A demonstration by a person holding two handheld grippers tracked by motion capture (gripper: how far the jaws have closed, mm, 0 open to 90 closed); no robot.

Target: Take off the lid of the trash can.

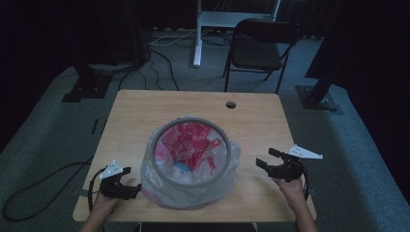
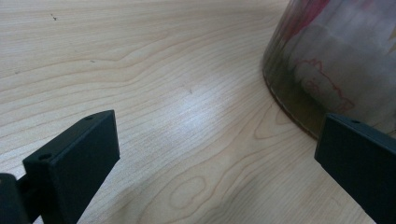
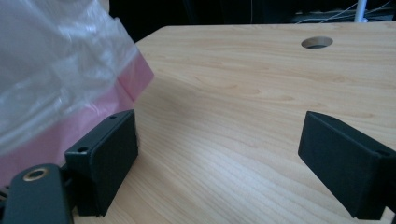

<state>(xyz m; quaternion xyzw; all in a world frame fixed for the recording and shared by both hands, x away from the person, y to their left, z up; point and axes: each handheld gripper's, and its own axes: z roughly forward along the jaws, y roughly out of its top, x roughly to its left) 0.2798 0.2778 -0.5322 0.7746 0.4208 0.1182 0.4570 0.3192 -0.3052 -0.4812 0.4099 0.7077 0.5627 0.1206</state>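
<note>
The bin (image 1: 191,162), lined with a clear plastic bag (image 1: 232,166) bearing unreadable red print, stands mid-table (image 1: 140,111). Left gripper (image 1: 126,187) and right gripper (image 1: 266,158) flank it, fingers spread, empty.

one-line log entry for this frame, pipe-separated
left gripper: open, at bin's near-left side | right gripper: open, right of bin, apart | bin: bag-lined, upright, mid-table | bag: draped over rim
</note>
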